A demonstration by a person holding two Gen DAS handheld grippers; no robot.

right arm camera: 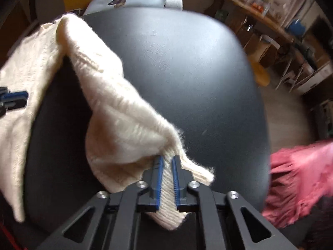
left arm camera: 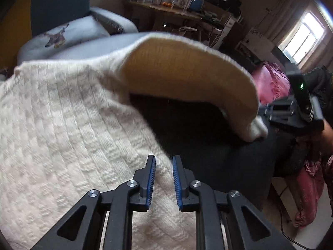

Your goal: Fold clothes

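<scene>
1. Cream knit sweater (left arm camera: 62,125) lies spread on the black table (right arm camera: 187,73), one sleeve (right arm camera: 124,114) lifted off the surface.
2. Right gripper (right arm camera: 167,166) has its jaws clamped on that sleeve's cuff.
3. Left gripper (left arm camera: 163,166) hovers at the sweater's edge, jaws apart, nothing pinched.
4. Pink fringed cloth (right arm camera: 301,177) sits off the table's right side; a deer-print cushion (left arm camera: 62,35) rests beyond.

The cream chunky-knit woollen sweater (right arm camera: 116,112), rough and fuzzy with ribbed cuffs, lies over the smooth, faintly glossy black leather-like table (right arm camera: 187,79), while each matt black plastic claw (left arm camera: 164,184) carries ridged blue rubbery pads (right arm camera: 159,179) and shiny metal pivot pins (left arm camera: 132,183), beside a fringed pink woven cloth (right arm camera: 299,179).
</scene>
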